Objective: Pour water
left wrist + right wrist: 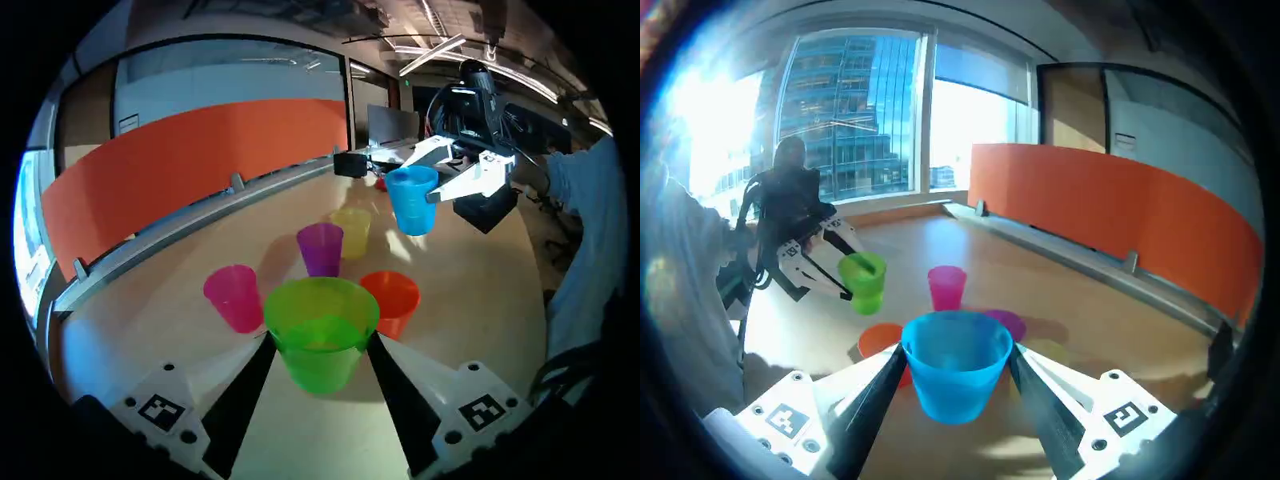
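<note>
In the left gripper view my left gripper (322, 352) is shut on a green cup (322, 332), held upright above the wooden table (472, 296). Farther off, my right gripper (424, 192) holds a blue cup (414, 200) up in the air. The right gripper view has my right gripper (957, 376) shut on the blue cup (957, 365), upright, its inside not visible. There the left gripper (850, 280) carries the green cup (863, 282) at the left. Whether either cup holds water cannot be told.
Standing on the table are a pink cup (234, 298), a purple cup (321, 249), a yellow cup (353, 231) and an orange cup (390, 302). An orange partition (184, 160) runs along the table's far side. A person's sleeve (588, 240) is at the right.
</note>
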The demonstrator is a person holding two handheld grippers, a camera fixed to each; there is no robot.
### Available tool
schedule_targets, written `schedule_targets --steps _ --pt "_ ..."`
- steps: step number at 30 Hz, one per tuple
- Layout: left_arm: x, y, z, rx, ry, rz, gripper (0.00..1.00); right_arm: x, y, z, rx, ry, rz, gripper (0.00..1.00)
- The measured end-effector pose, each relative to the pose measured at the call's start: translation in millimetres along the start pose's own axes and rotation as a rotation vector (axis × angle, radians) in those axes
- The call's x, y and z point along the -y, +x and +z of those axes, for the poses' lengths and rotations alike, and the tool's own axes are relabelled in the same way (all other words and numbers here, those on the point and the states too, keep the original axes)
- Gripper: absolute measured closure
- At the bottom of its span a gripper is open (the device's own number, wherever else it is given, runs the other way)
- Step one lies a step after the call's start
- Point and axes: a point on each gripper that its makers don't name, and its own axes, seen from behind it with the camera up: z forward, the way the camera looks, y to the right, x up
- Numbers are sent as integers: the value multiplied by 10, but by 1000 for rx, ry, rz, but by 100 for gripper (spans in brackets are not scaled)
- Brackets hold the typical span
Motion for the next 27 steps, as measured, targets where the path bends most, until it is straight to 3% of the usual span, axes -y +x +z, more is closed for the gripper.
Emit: schedule_targets --steps 15,27 --pt "-8 -312 198 108 -45 17 18 21 -390 158 101 25 -15 7" --pt "4 -441 316 139 -63 19 18 7 -595 245 153 24 -42 7"
